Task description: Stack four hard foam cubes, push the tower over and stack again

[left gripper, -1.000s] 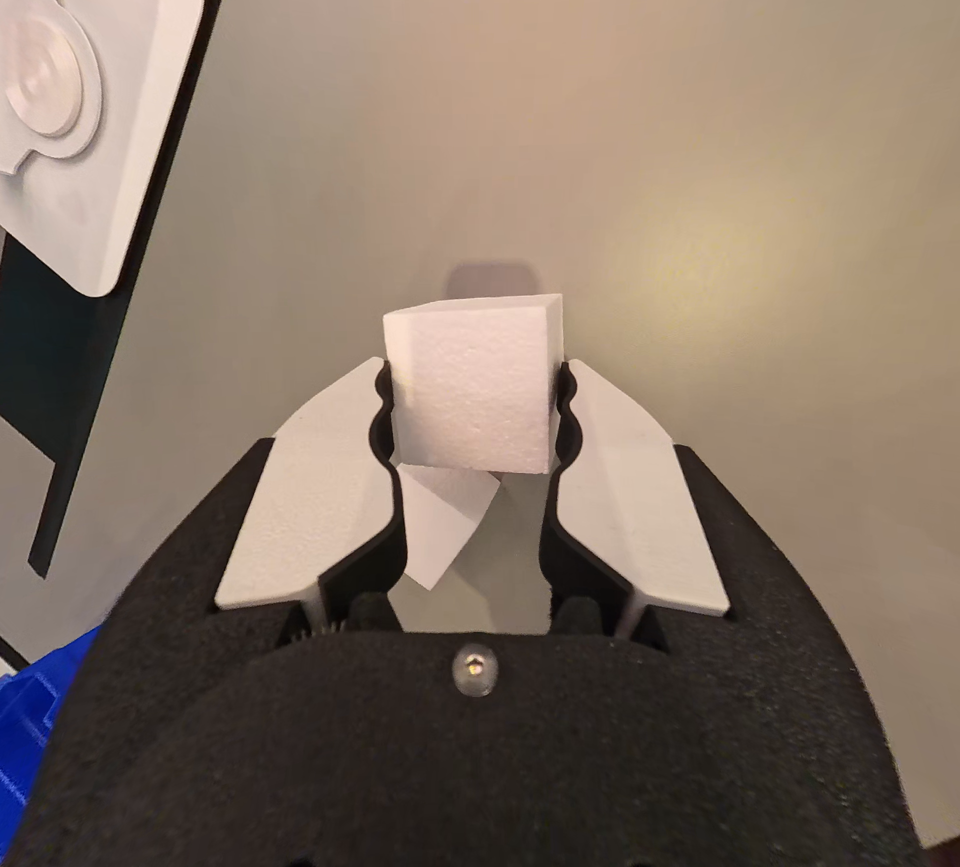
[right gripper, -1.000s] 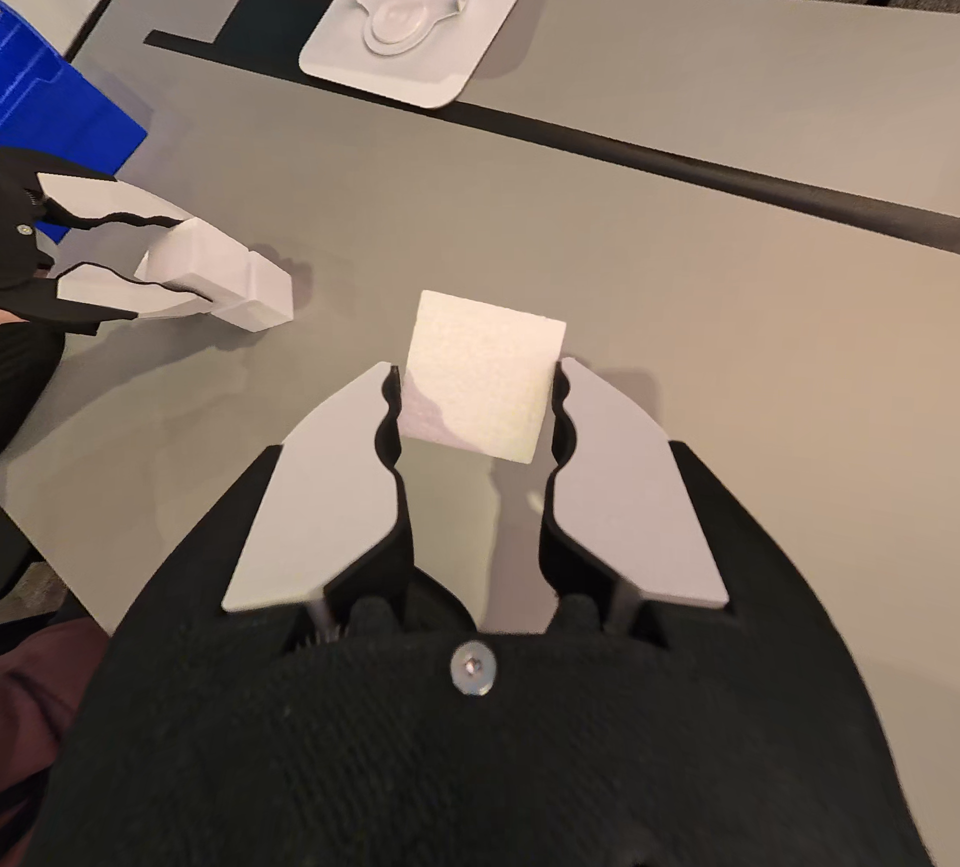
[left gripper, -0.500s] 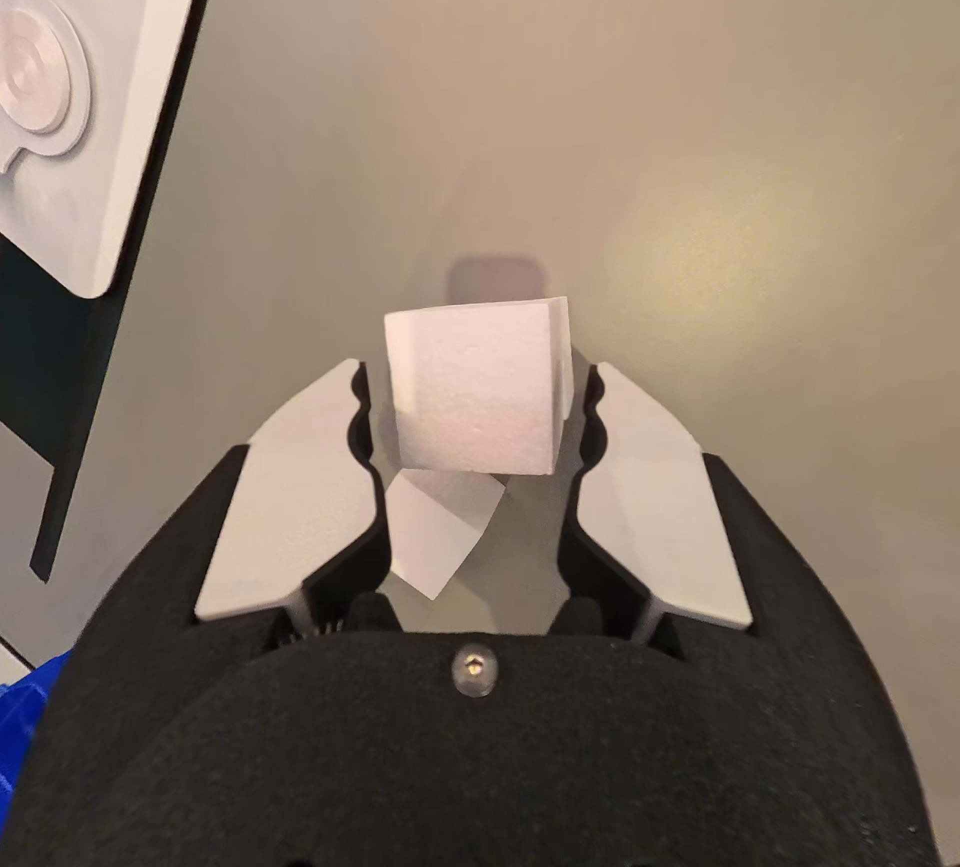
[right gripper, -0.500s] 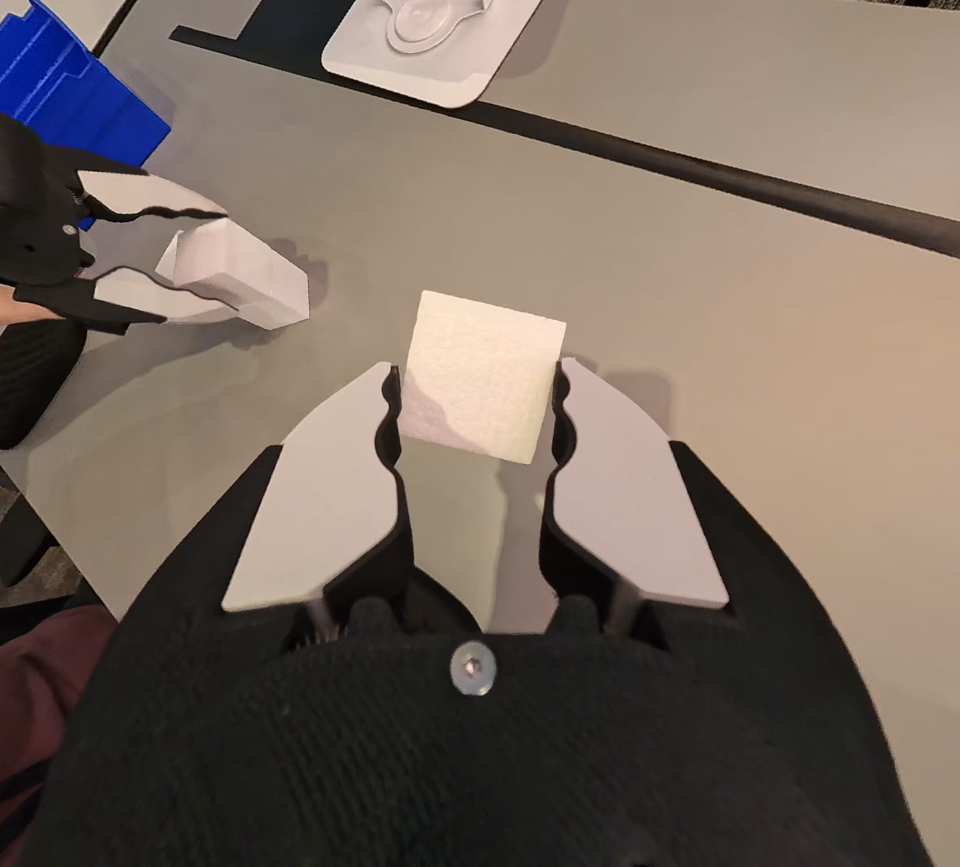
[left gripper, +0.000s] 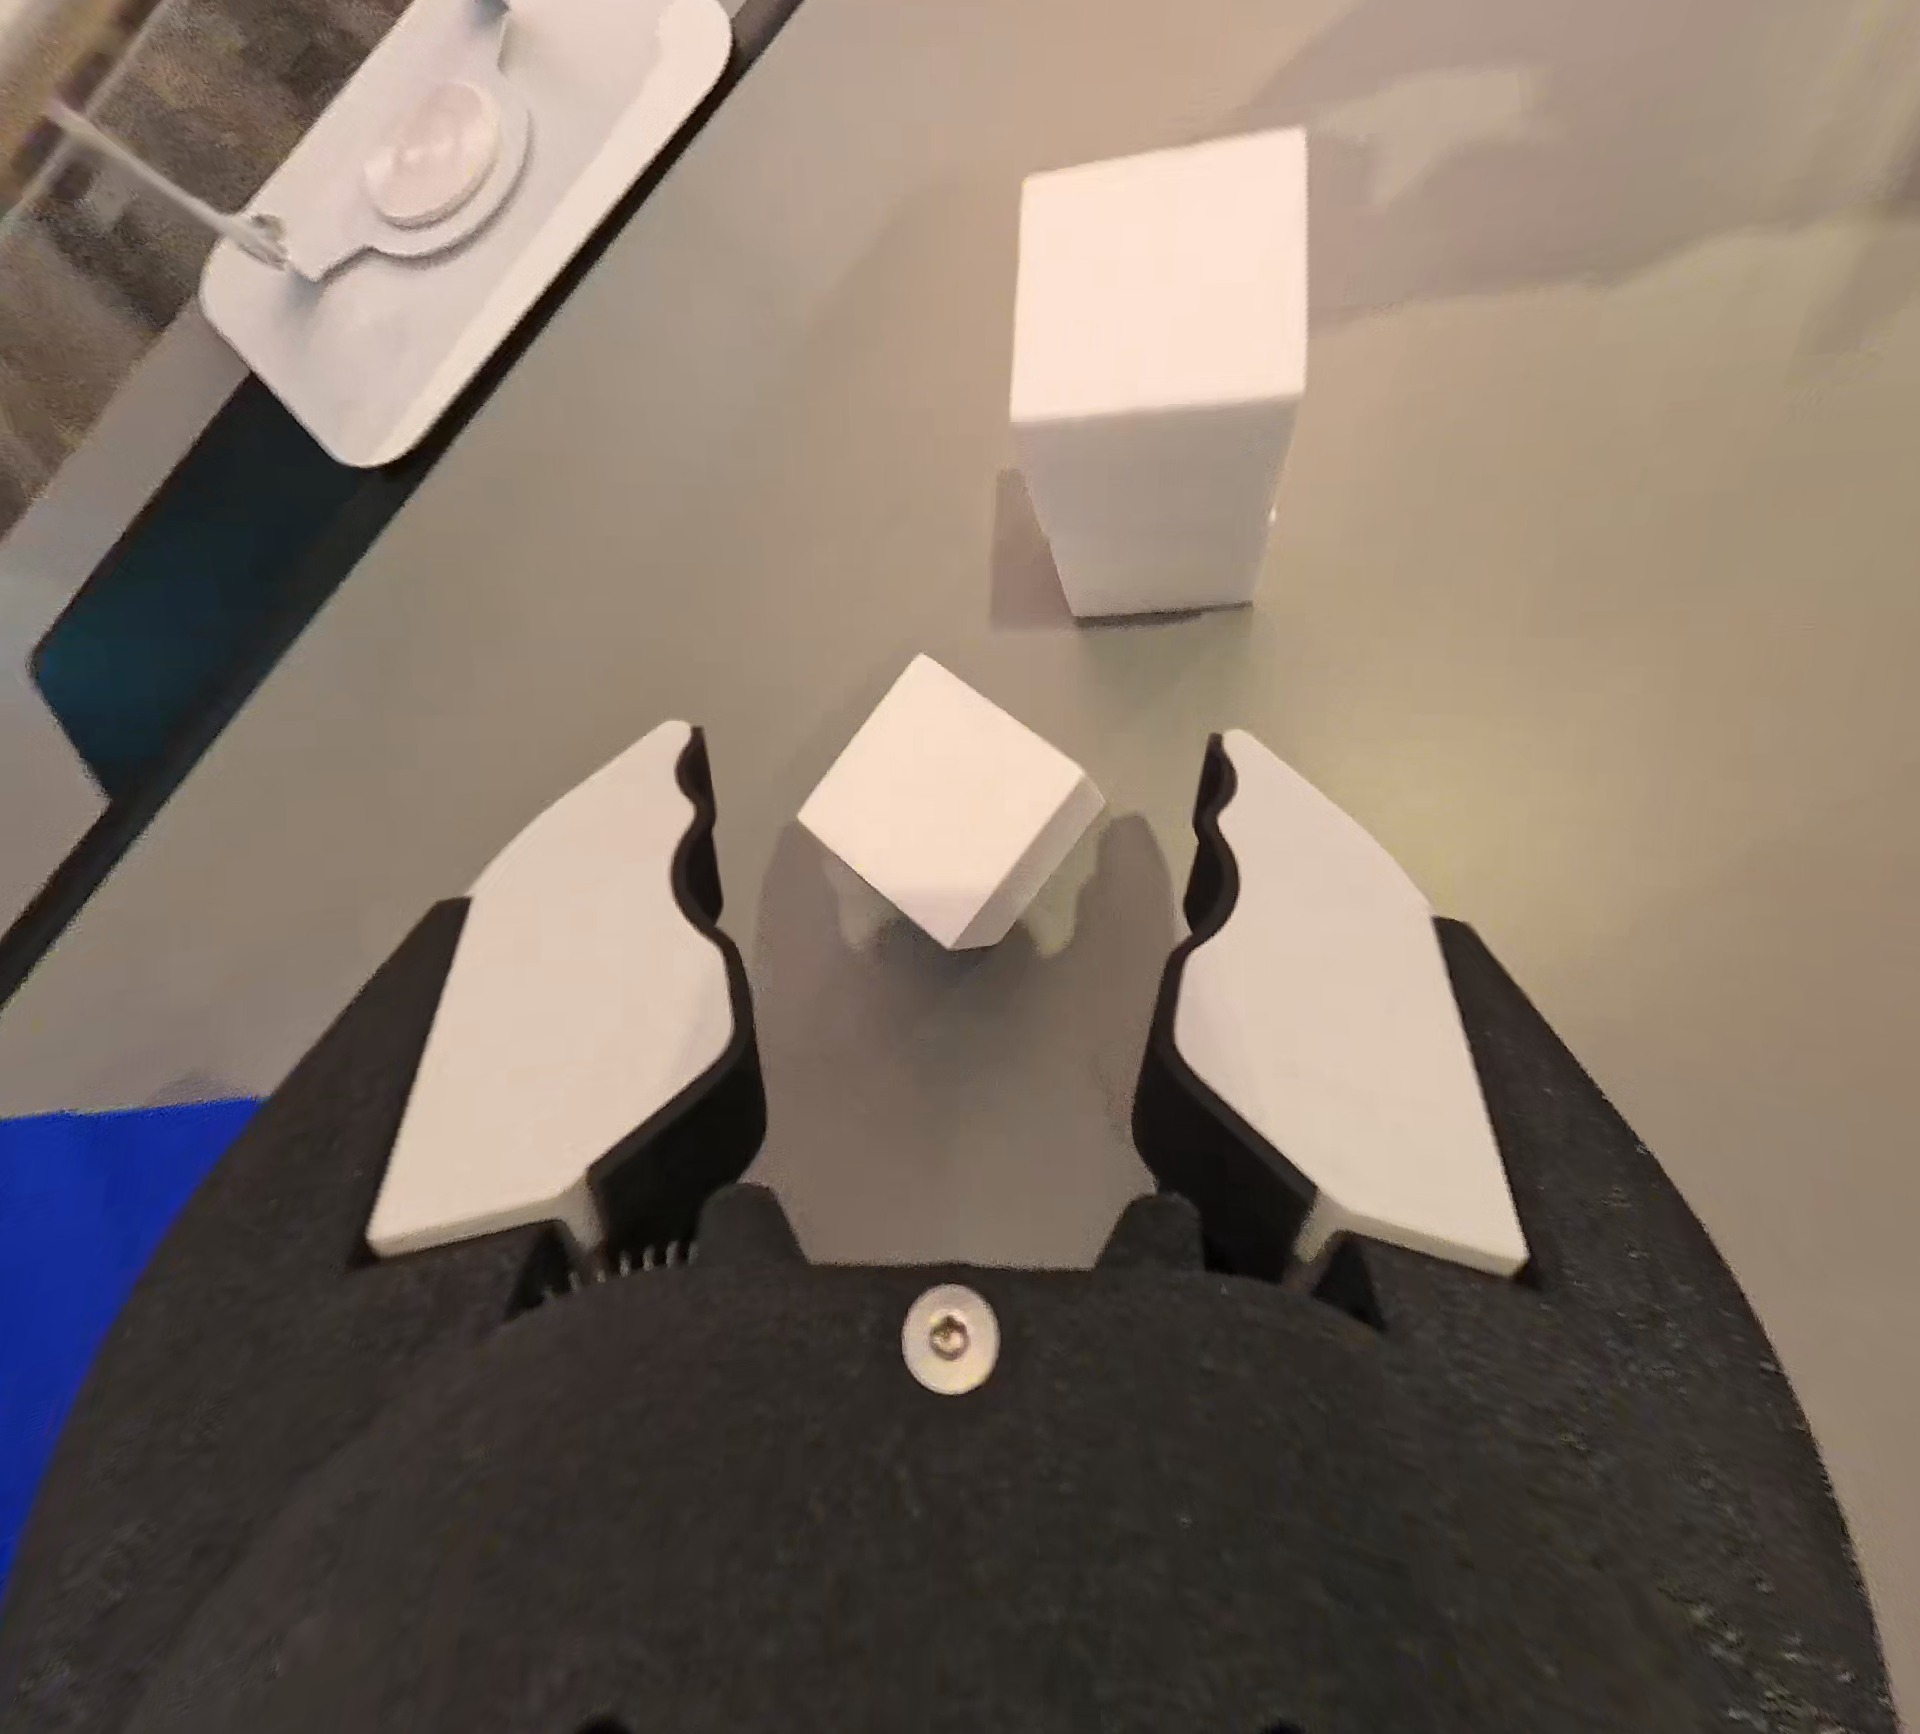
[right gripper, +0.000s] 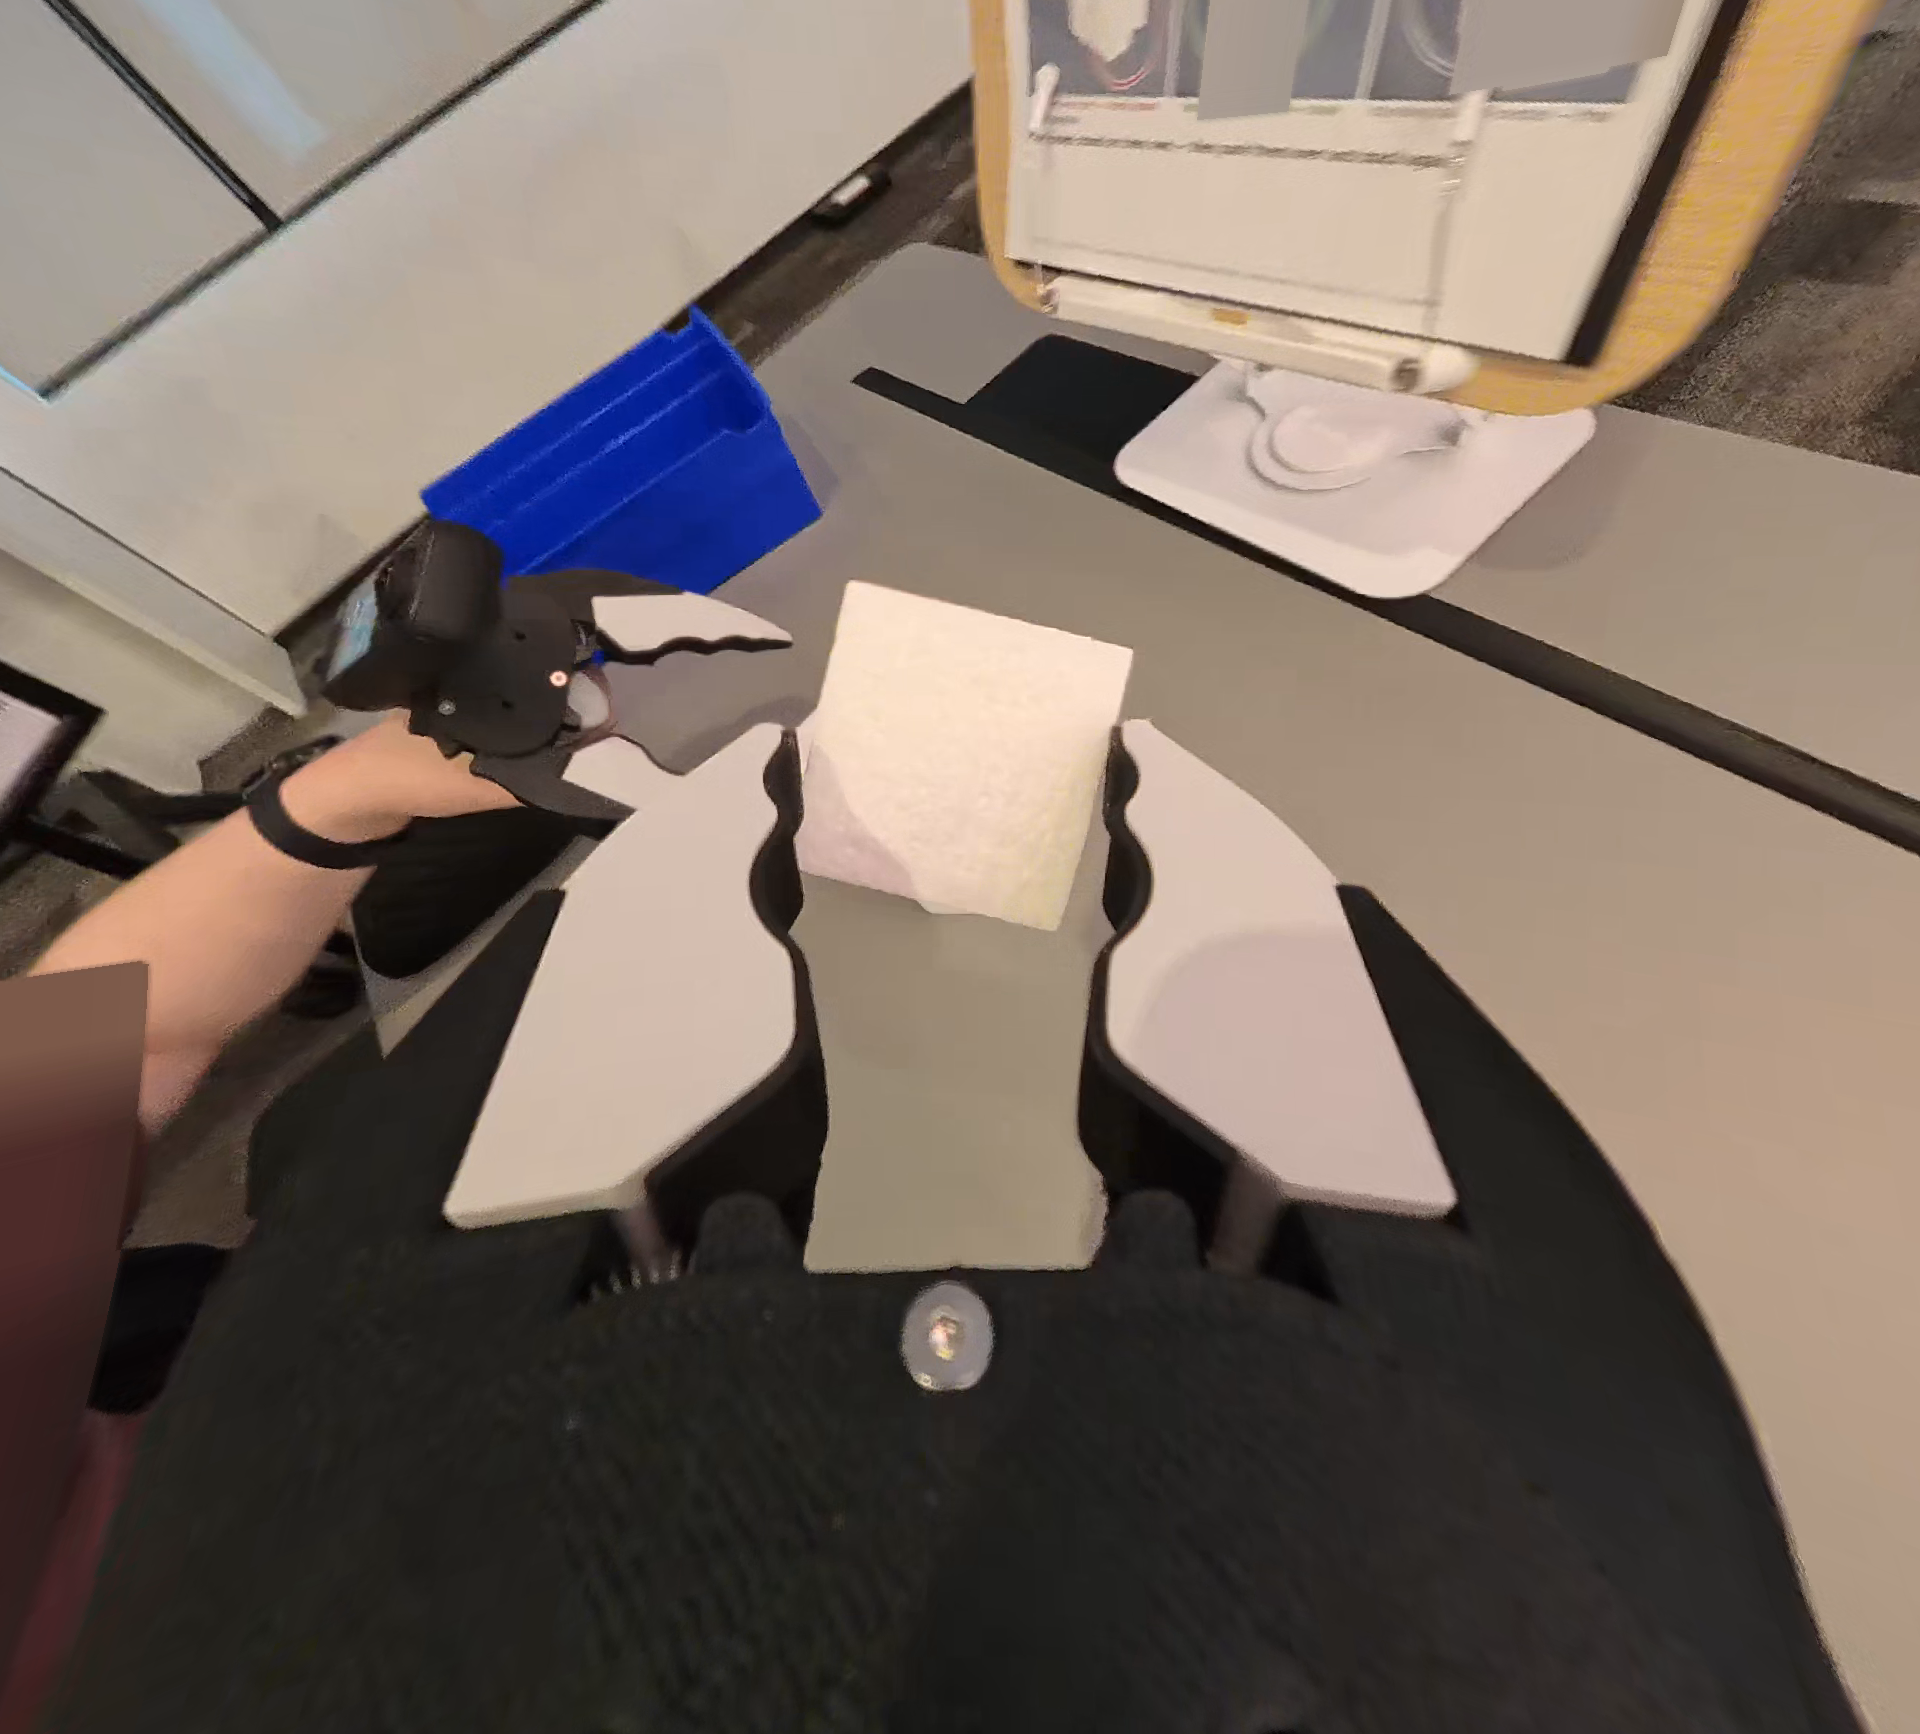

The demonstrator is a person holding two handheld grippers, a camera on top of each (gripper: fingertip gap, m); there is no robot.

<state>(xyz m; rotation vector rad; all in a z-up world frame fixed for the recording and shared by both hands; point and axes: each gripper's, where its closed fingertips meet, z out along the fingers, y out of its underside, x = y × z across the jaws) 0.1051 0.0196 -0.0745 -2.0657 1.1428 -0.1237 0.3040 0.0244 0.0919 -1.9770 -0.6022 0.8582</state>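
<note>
Holding one foam cube point(right gripper: 961, 754) clamped between the fingers of the right gripper point(right gripper: 954, 791), above the grey table point(right gripper: 1507, 905).

The left gripper point(left gripper: 956, 853) hangs with its fingers spread apart and nothing between them. A single cube point(left gripper: 951, 827) lies on the table below it, turned corner-on. A stack of cubes point(left gripper: 1158, 365) stands farther off, slightly right.

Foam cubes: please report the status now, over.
Left gripper open, loose cube on the table between its fingers. Right gripper shut on second cube. Stack upright beyond loose cube; nothing else near it.
</note>
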